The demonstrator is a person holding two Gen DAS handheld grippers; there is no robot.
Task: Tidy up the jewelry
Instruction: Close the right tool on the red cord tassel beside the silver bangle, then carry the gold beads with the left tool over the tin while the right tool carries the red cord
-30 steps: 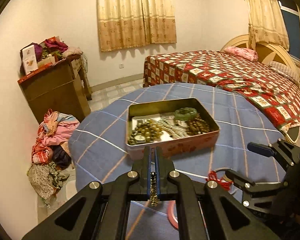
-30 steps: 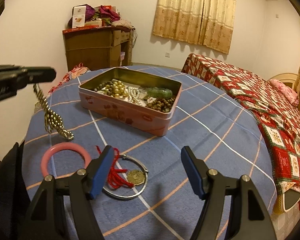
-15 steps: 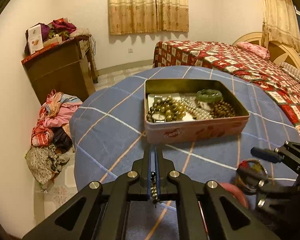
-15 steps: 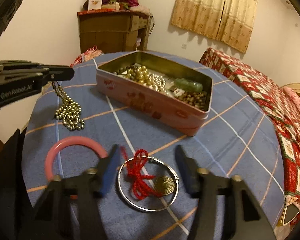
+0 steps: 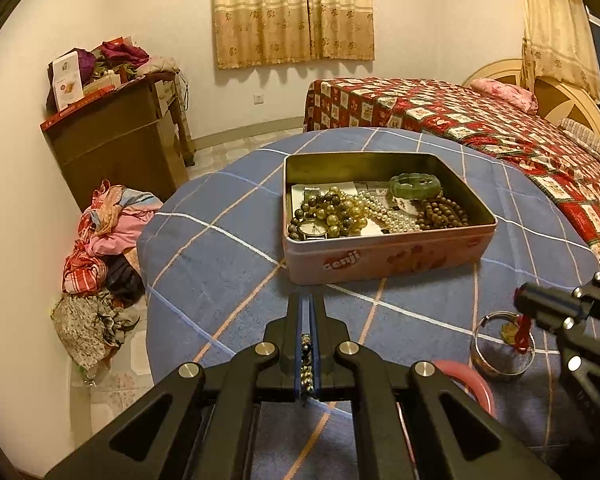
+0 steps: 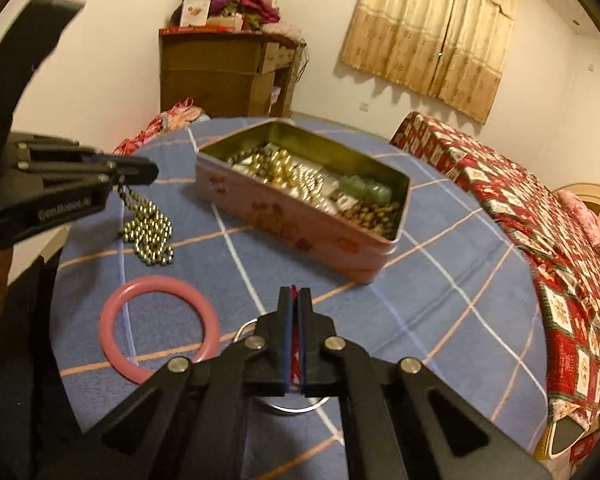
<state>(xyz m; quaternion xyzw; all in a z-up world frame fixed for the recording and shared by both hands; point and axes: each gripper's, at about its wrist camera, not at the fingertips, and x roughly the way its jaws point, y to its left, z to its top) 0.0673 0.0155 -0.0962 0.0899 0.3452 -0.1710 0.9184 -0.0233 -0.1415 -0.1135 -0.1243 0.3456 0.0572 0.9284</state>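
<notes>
Jewelry lies in two groups on the round worktop [image 5: 220, 248] under its blue checked cloth. One open pink rectangular tin [image 5: 384, 256] holds a green chunky bangle [image 5: 415, 186], a string of white pearls [image 5: 384, 216], a strand of large gold-brown beads [image 5: 332, 210], a strand of small brown wooden beads [image 5: 444, 212] and one wristwatch [image 5: 314, 230]. Three pieces are outside the tin: one pink plastic bangle [image 6: 158, 326], one thin silver hoop bangle with a red tassel and brass charm [image 5: 500, 344], and one chain of small golden metal beads [image 6: 150, 228].

The left tongs [image 5: 308, 344] are pressed together on the golden chain, whose beads show between the blue pads; in the right wrist view the chain hangs from them and pools on the cloth at 9 o'clock of the tin. The right tongs [image 6: 296, 336] are pinched on the red tassel at 6 o'clock of the tin, the silver hoop beneath them.

Only the right wrist view shows the pooled chain and the whole pink bangle. Only the left wrist view shows the watch and the pile of clothes [image 5: 100, 264] on the floor.
</notes>
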